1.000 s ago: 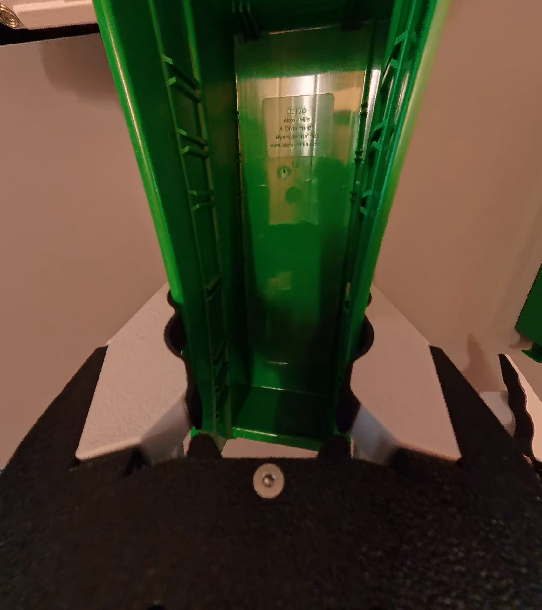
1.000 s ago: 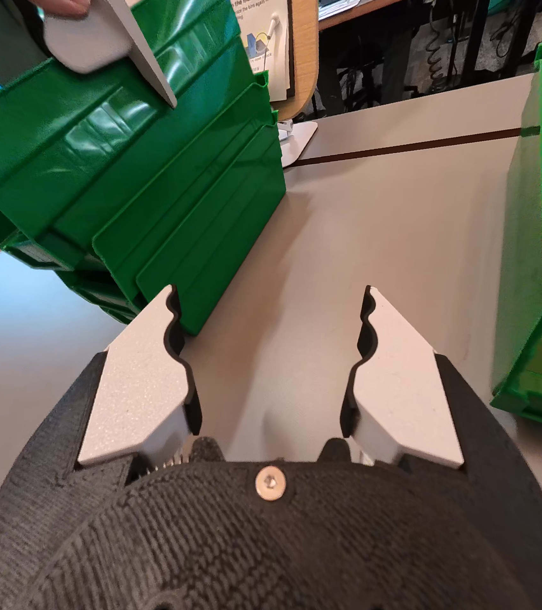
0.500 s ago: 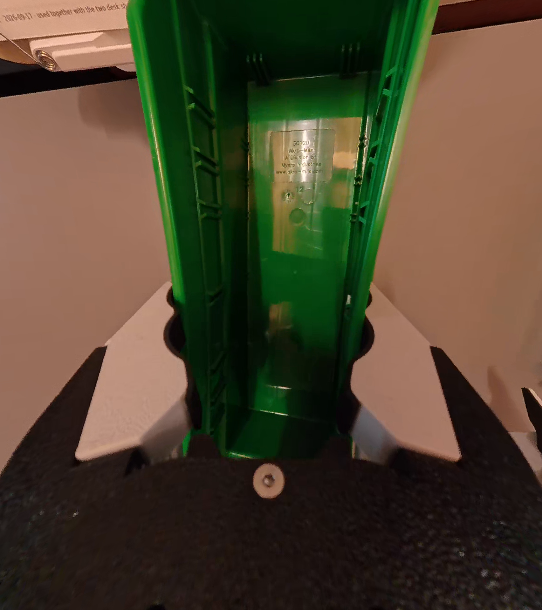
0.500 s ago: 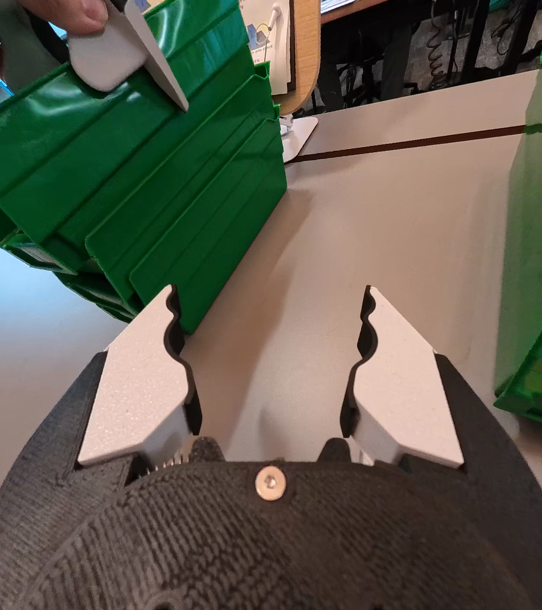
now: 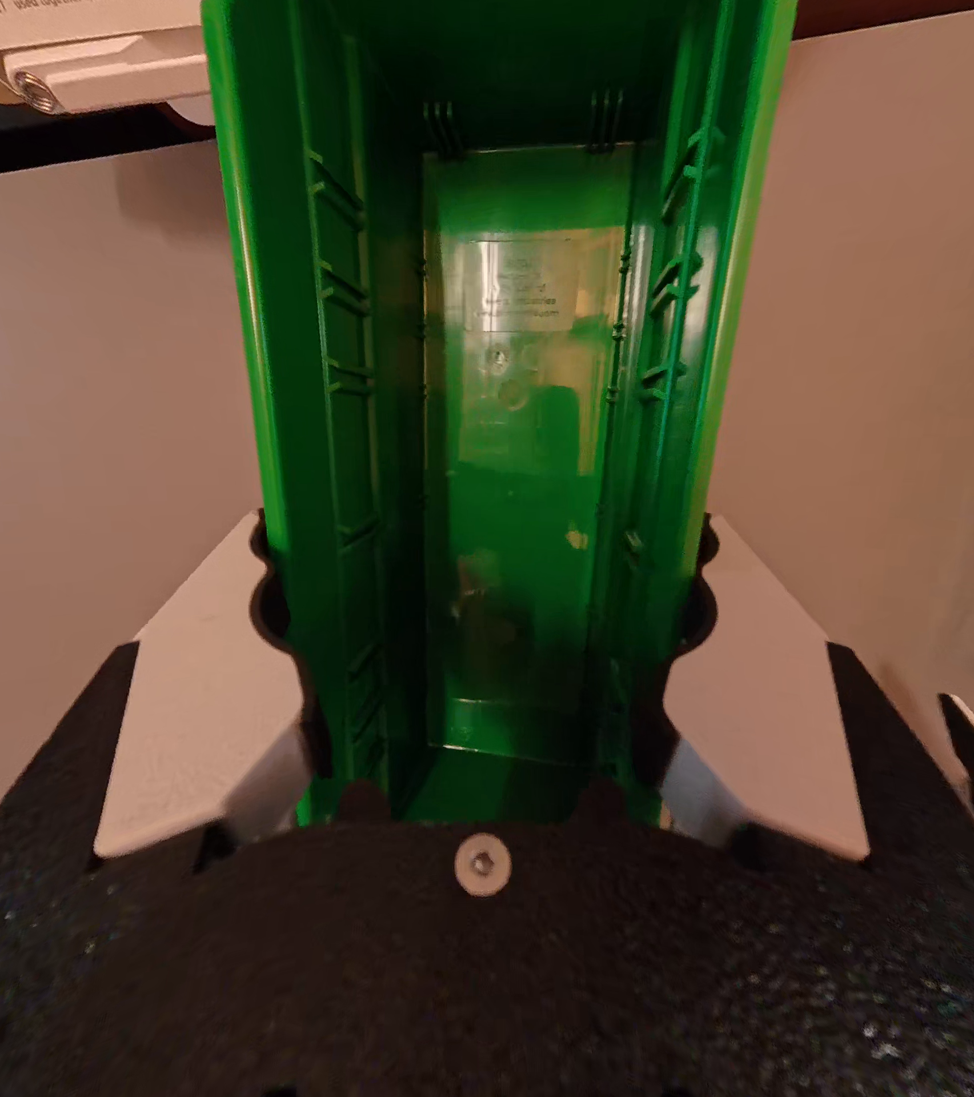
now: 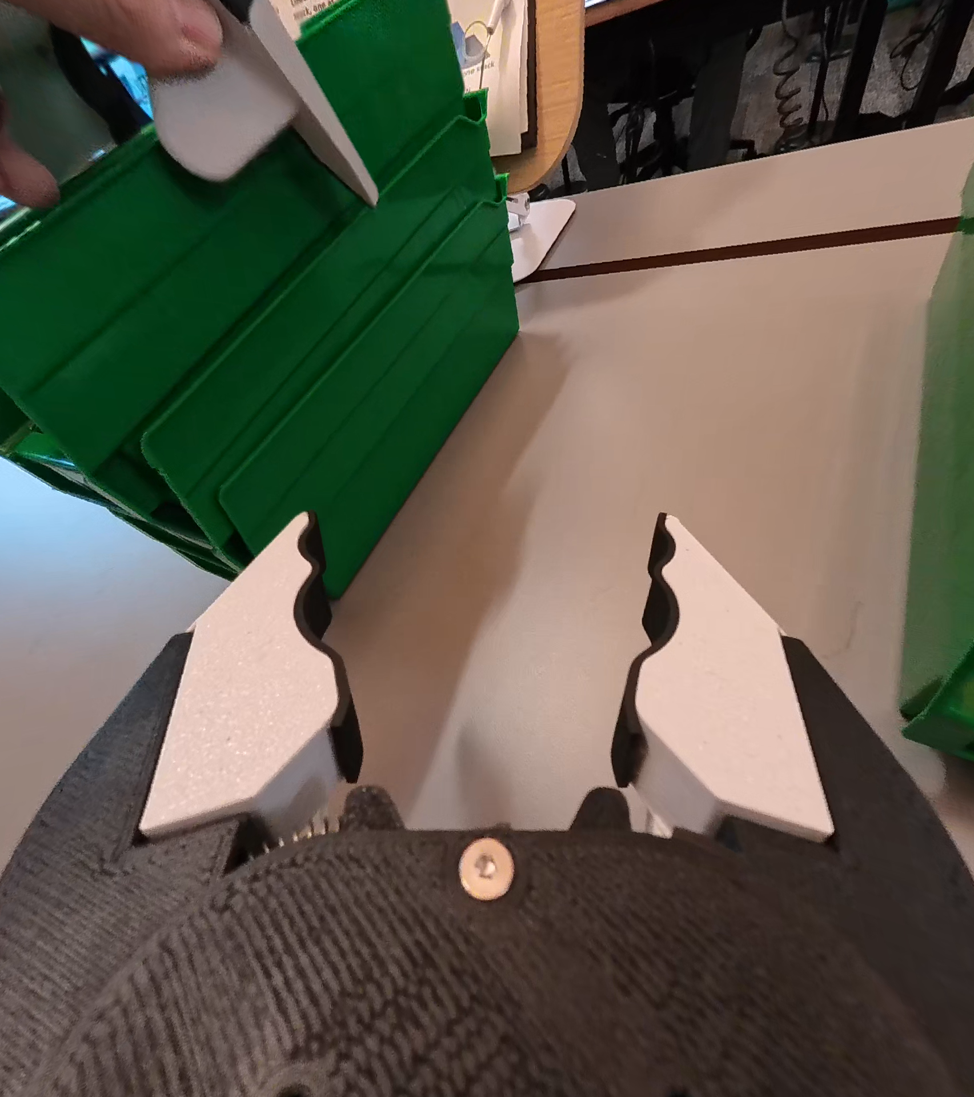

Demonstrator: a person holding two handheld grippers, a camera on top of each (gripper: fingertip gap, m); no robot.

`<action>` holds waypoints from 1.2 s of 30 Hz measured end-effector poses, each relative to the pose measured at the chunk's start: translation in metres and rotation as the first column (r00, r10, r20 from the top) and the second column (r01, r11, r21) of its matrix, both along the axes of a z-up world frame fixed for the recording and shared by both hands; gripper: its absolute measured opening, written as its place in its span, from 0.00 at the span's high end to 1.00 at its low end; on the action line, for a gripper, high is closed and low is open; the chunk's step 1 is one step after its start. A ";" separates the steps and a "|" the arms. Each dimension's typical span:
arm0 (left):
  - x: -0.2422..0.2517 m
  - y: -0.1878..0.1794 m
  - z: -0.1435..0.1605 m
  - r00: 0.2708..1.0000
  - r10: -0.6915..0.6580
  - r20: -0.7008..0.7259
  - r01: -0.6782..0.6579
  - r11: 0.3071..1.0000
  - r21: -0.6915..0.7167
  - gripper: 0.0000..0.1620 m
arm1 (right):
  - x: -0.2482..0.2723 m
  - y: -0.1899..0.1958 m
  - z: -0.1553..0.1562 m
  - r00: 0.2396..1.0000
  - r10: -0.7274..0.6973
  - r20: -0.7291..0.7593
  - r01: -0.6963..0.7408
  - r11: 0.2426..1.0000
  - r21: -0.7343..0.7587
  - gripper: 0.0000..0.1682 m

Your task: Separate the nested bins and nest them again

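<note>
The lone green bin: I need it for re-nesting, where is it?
In the right wrist view, the lone green bin sits on the table at the right edge, right of the open right gripper.

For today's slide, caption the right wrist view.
Open right gripper hovers over table beside nested green bins.

- The left wrist view sits just behind its own white-fingered gripper [image 5: 484, 641] and looks forward, very close, straight into the open cavity of a narrow green plastic bin [image 5: 508, 415] that fills the middle of the picture; pale tabletop [image 5: 86, 386] shows either side.
- The right wrist view looks forward and down between its own white-fingered gripper [image 6: 487, 641], low over the same tabletop [image 6: 680, 386].
- Shared: the stack of green bins [image 6: 294, 332], seen there from outside at upper left, and a separate green bin [image 6: 971, 475], at each view's right edge.
</note>
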State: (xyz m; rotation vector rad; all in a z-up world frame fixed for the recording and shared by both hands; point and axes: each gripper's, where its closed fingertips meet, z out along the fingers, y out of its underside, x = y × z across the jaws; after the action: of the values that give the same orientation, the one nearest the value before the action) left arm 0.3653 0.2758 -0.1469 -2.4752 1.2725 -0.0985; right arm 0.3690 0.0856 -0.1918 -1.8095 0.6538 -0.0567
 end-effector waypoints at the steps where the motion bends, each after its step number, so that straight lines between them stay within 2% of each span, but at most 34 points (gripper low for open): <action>1: 0.002 -0.004 0.001 1.000 0.003 0.015 -0.003 0.999 -0.032 0.16 | 0.000 0.001 -0.001 1.000 0.002 -0.001 -0.002 1.000 -0.005 0.36; 3: 0.010 -0.012 0.010 0.996 0.019 0.086 -0.010 0.995 -0.104 0.16 | -0.001 0.002 -0.002 1.000 0.005 0.000 -0.005 1.000 -0.011 0.36; 8: 0.018 -0.010 0.045 0.976 -0.038 0.214 0.061 0.993 -0.103 0.22 | -0.003 0.004 -0.004 1.000 0.008 0.010 -0.008 1.000 -0.025 0.35; 12: 0.016 -0.023 0.065 0.944 -0.097 0.317 0.160 0.971 -0.179 0.23 | -0.004 0.005 -0.005 1.000 0.010 0.016 -0.010 0.999 -0.034 0.35; 16: -0.002 -0.045 0.078 0.885 -0.227 0.407 0.328 0.923 -0.199 0.29 | -0.004 0.005 -0.007 1.000 0.011 0.019 -0.010 0.999 -0.044 0.35; 17: -0.011 -0.052 0.080 0.862 -0.289 0.417 0.386 0.907 -0.168 0.30 | -0.005 0.005 -0.007 1.000 0.011 0.019 -0.010 0.999 -0.047 0.35; 20: -0.040 -0.053 0.075 0.775 -0.519 0.360 0.533 0.843 0.069 0.42 | -0.005 0.006 -0.006 1.000 0.011 0.027 -0.010 0.999 -0.049 0.35; 22: -0.058 -0.038 0.069 0.759 -0.581 0.293 0.538 0.814 0.221 0.48 | -0.007 0.007 -0.004 0.999 0.015 0.033 -0.014 0.999 -0.047 0.36; 24: -0.073 -0.031 0.069 0.743 -0.577 0.339 0.506 0.816 0.280 0.50 | -0.010 0.009 0.000 0.999 0.022 0.047 -0.020 0.999 -0.045 0.36; 29: -0.115 -0.006 0.070 0.680 -0.428 0.596 0.339 0.903 0.263 0.51 | -0.012 0.005 0.015 0.993 0.003 0.114 0.005 0.998 -0.063 0.34; 33: -0.157 0.008 0.031 0.652 -0.340 0.678 0.287 0.938 0.194 0.50 | -0.007 -0.011 0.030 0.983 -0.045 0.176 0.064 0.993 -0.103 0.31; 36: -0.189 0.010 -0.003 0.637 -0.281 0.718 0.286 0.951 0.119 0.50 | 0.012 -0.043 0.049 0.938 -0.152 0.310 0.210 0.964 -0.163 0.27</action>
State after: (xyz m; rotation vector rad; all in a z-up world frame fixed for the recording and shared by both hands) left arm 0.1759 0.2855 -0.1501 -1.8500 1.2377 -1.0654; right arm 0.3815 0.0424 -0.1430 -1.8710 0.6139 -0.5231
